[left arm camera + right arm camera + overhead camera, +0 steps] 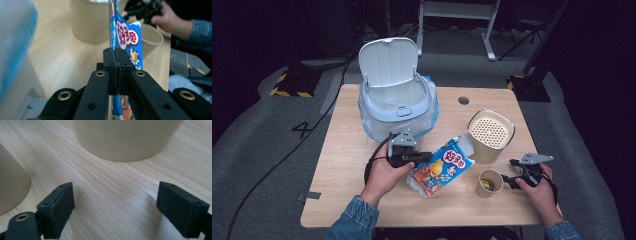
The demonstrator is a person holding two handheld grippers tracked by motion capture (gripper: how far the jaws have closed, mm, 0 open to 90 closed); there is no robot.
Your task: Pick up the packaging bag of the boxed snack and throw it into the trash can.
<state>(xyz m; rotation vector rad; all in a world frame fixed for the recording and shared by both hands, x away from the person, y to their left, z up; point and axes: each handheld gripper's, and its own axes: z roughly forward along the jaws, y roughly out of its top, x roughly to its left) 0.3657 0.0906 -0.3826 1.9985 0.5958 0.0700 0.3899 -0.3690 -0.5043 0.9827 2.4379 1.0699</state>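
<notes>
Snack packet (443, 166) clamped at its edge in the left gripper (428, 157), over the wooden table (342, 165).

The packet is a flat blue and orange foil bag with a red-and-white logo; it lies tilted between the gripper and the paper cup (489, 183). In the left gripper view, the closed jaws pinch the packet (127, 42) edge-on, with its printed face turned to the right.

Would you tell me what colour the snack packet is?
Mostly blue, with red-and-white lettering on the snack packet; clearest in the high view.
</notes>
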